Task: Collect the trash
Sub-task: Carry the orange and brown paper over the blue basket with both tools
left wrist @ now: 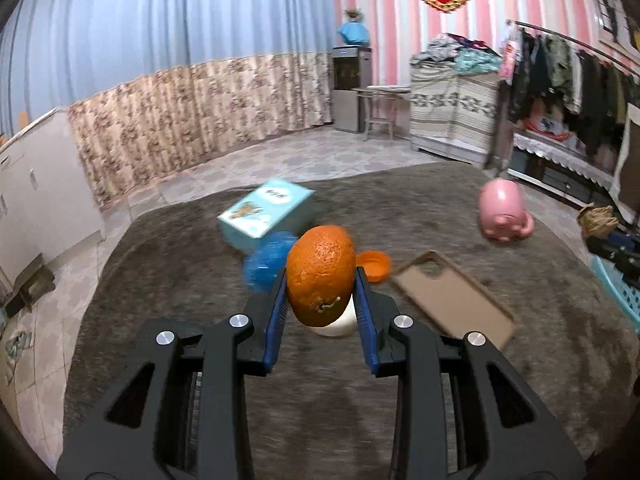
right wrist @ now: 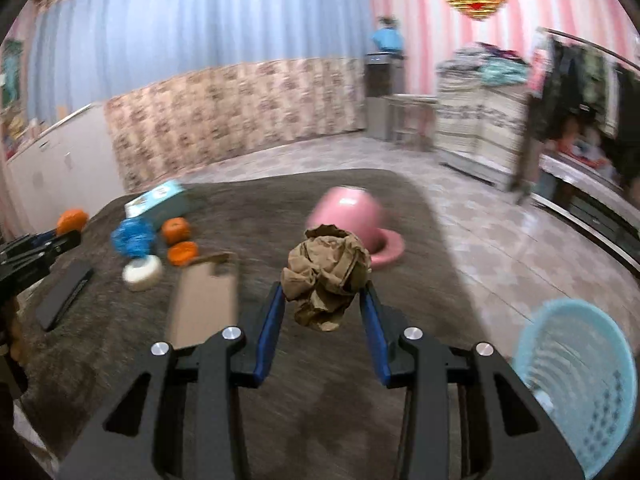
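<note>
My left gripper (left wrist: 321,276) is shut on an orange (left wrist: 321,274) and holds it above the grey table (left wrist: 200,352). My right gripper (right wrist: 323,292) is shut on a crumpled brown paper ball (right wrist: 326,276), held above the table near its right edge. The paper ball also shows at the far right of the left wrist view (left wrist: 598,220). A light blue basket (right wrist: 580,380) stands on the floor at the lower right of the table. The left gripper and its orange (right wrist: 72,220) show at the far left of the right wrist view.
On the table lie a light blue box (left wrist: 264,212), a blue scrunched ball (left wrist: 266,260), an orange lid (left wrist: 374,264), a white roll (right wrist: 142,272), a brown phone case (left wrist: 452,296), a pink mug (left wrist: 504,210), another orange (right wrist: 176,230) and a black phone (right wrist: 64,294).
</note>
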`<state>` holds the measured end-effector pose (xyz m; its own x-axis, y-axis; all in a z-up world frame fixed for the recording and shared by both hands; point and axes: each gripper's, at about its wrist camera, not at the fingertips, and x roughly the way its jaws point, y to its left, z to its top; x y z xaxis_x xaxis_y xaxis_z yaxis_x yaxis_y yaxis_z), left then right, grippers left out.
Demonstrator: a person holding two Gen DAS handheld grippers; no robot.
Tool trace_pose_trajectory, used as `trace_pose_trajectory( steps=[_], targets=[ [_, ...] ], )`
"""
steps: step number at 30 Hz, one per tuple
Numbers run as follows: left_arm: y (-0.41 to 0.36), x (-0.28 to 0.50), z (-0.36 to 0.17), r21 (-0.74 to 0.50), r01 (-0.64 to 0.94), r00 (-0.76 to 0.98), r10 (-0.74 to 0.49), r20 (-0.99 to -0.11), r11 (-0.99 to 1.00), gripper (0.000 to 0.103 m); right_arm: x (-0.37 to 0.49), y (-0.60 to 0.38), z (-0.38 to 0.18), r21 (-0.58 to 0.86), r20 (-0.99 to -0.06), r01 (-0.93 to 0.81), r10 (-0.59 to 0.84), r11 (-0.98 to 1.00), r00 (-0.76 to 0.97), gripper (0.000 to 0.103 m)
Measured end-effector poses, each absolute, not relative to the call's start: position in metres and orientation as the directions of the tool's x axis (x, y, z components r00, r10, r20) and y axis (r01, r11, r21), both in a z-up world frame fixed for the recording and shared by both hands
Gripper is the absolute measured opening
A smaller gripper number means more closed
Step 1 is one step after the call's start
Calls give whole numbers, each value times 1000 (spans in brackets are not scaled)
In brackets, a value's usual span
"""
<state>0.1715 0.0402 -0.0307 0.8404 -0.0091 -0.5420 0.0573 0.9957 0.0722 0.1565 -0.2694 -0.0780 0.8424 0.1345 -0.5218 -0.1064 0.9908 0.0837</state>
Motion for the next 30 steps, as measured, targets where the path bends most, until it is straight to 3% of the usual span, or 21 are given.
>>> trace_pose_trajectory(
  steps=[16,30],
  targets=[
    [-105,156,-24,33,256,807,-194,-558,966,31,80,-412,-80,178,-458,220,-117,959,881,39],
    [-281,168,-36,6,516,712,-425,-559,856,31,61,-491,-97,96,-531,406,-298,909,793,39]
  ],
)
